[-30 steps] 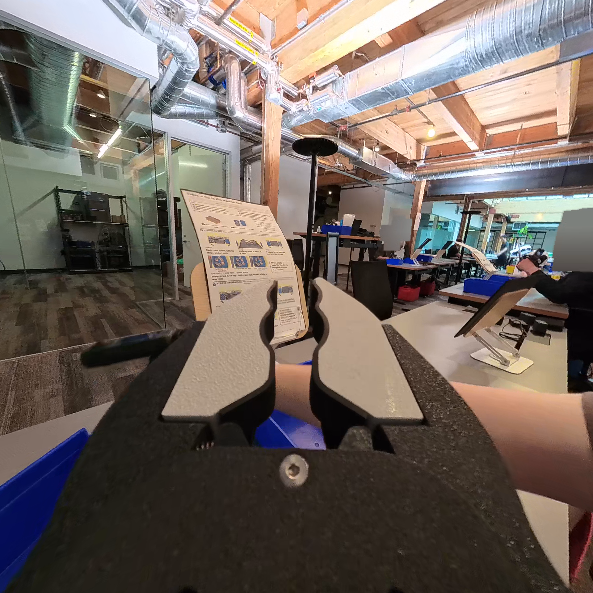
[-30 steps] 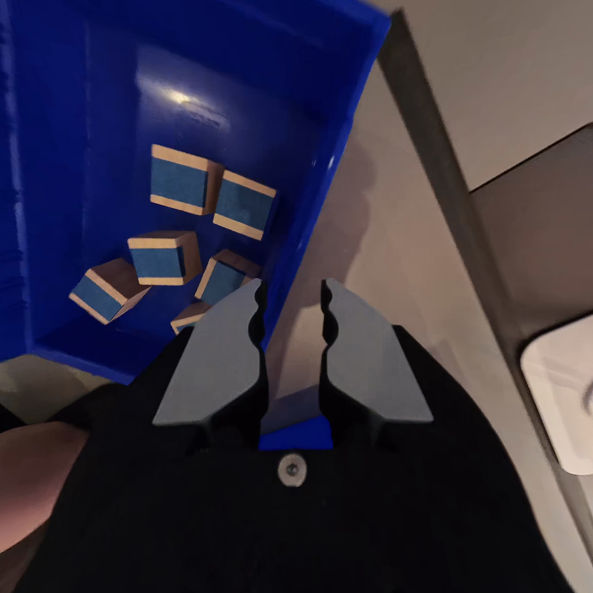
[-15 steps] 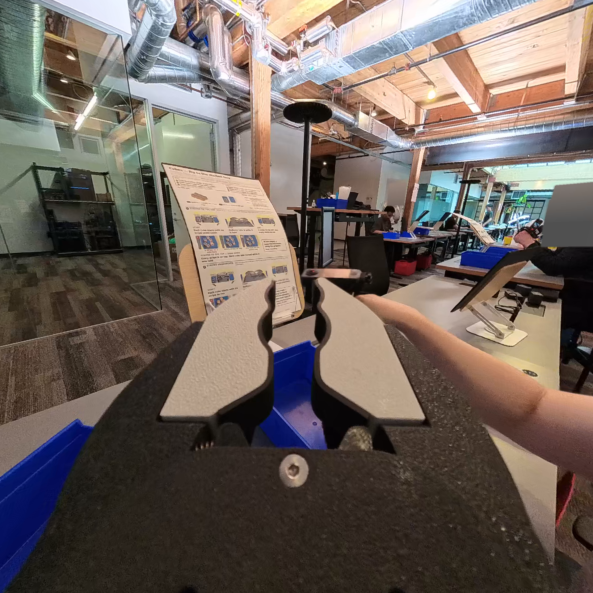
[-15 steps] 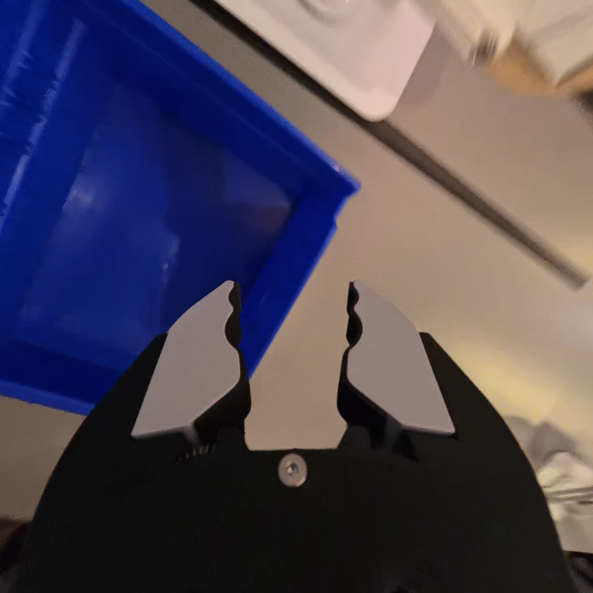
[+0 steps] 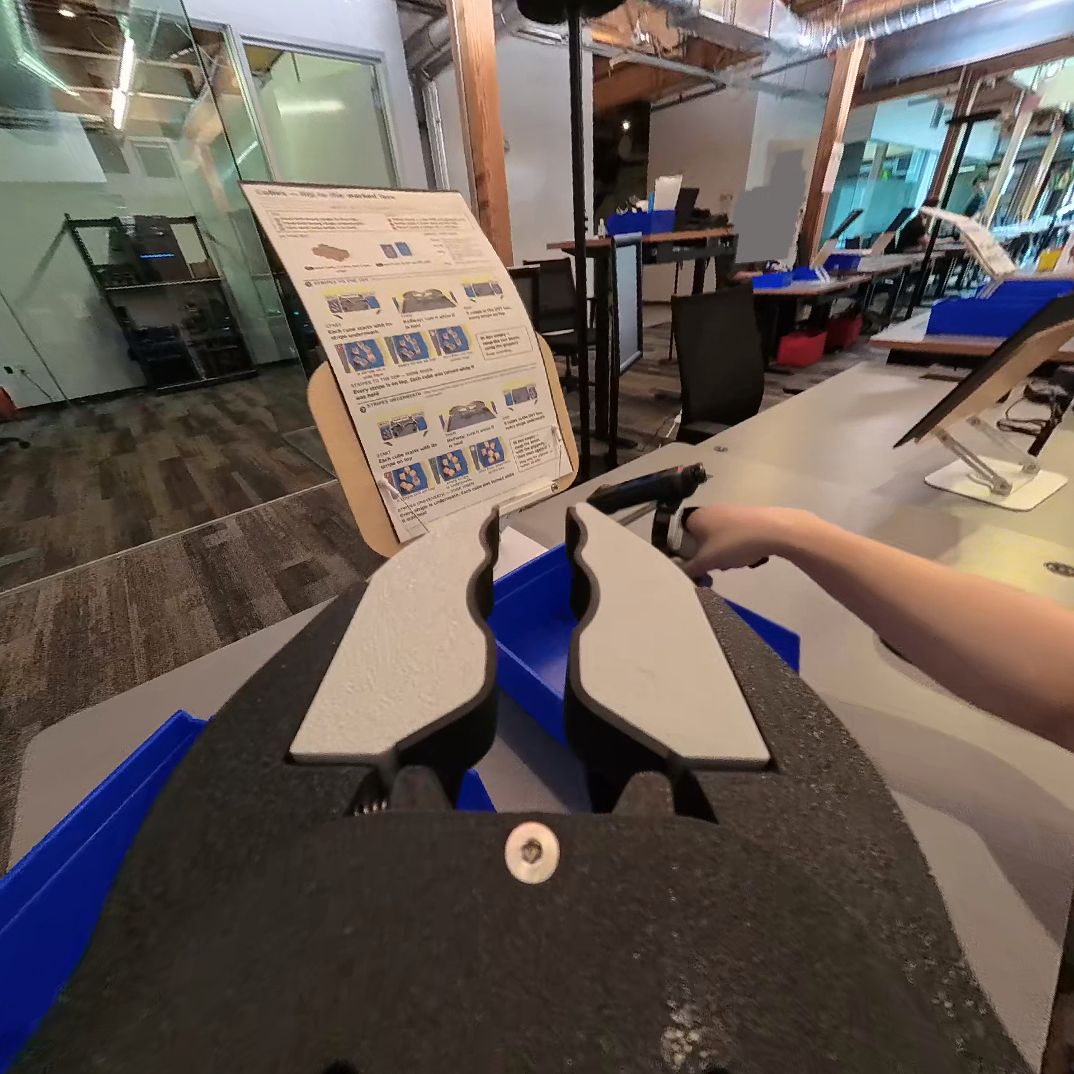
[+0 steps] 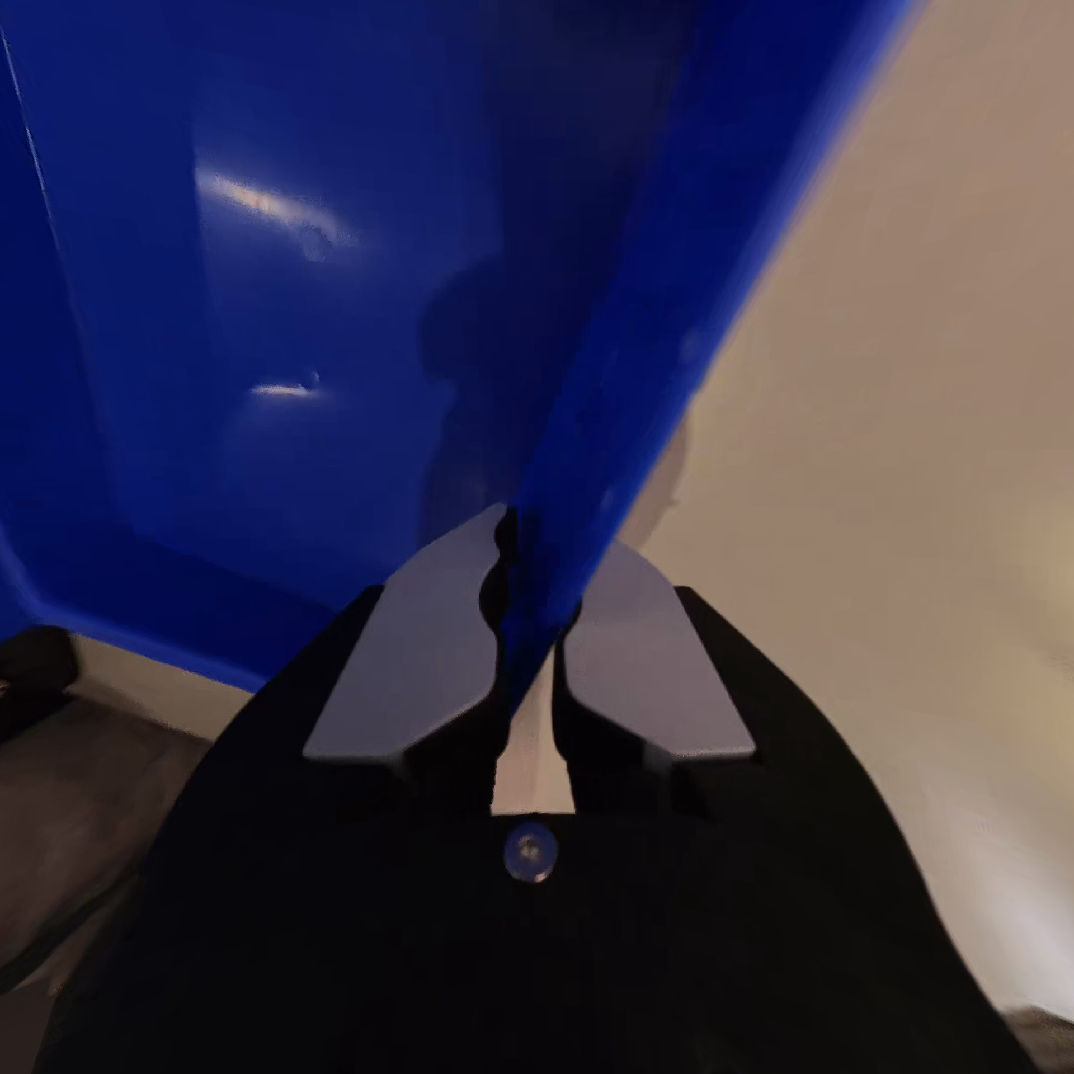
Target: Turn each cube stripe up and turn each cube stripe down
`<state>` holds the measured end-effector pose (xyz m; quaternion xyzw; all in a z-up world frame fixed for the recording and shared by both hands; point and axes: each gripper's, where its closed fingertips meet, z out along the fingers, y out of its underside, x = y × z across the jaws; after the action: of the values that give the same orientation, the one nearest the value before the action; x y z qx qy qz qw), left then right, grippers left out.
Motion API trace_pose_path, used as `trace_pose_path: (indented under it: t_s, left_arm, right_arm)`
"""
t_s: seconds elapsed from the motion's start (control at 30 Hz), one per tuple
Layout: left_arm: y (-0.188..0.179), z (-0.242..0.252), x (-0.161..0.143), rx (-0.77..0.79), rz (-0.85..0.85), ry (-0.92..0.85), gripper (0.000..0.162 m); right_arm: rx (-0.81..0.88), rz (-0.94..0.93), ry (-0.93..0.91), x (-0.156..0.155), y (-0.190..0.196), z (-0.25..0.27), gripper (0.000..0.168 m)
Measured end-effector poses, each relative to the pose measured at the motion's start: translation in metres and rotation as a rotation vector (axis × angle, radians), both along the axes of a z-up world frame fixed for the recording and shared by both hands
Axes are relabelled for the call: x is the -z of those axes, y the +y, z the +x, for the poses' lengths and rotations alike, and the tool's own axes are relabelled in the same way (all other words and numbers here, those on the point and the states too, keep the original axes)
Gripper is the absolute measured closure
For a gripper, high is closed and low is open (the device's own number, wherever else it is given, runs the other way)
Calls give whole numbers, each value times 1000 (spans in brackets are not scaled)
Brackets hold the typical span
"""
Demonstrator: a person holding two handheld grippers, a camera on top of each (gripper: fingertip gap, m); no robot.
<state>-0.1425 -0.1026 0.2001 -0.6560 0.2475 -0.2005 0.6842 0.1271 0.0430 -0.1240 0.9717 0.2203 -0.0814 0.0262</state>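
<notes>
No cube shows in either view. In the left wrist view my left gripper [image 5: 532, 523] is empty, its jaws a narrow gap apart, held above the near side of a blue bin [image 5: 534, 645]. A hand [image 5: 732, 534] holds the right gripper's handle [image 5: 651, 491] at that bin's far right rim. In the right wrist view my right gripper [image 6: 552, 540] has its jaws closed on the blue bin's side wall [image 6: 627, 325]; the right fingertip is hidden behind the rim. The part of the bin floor [image 6: 290, 290] that shows is bare.
A second blue bin [image 5: 87, 842] lies at the lower left. An instruction sheet on a wooden stand [image 5: 418, 360] rises behind the bins. The grey table [image 5: 872, 453] runs to the right, with a tilted board on a white base [image 5: 994, 430].
My right gripper opened wide over the table beside the bin, then came onto the bin's wall and closed on it. The cubes seen a second ago are out of view. The left view tilted downward.
</notes>
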Motion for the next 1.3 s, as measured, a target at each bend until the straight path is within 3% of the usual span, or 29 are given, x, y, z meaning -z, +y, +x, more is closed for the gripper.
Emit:
trace_pose_path:
  t_s: [0.2,0.7,0.97,1.17,1.3]
  left_arm:
    - [3,15,2,11,-5,29,142]
    - [18,52,17,-1,-41,161,144]
    - [30,69,31,-33,-76,246,144]
    - [34,66,32,-97,-73,273,145]
    - [43,36,37,-235,-139,376,139]
  right_arm:
    - [21,-5,10,1,16,63,161]
    - [324,-27,-16,4,19,275,162]
    - [394,-33,1,4,16,326,161]
    - [426,32,79,3,18,333,160]
    - [400,230,62,-20,28,347,134]
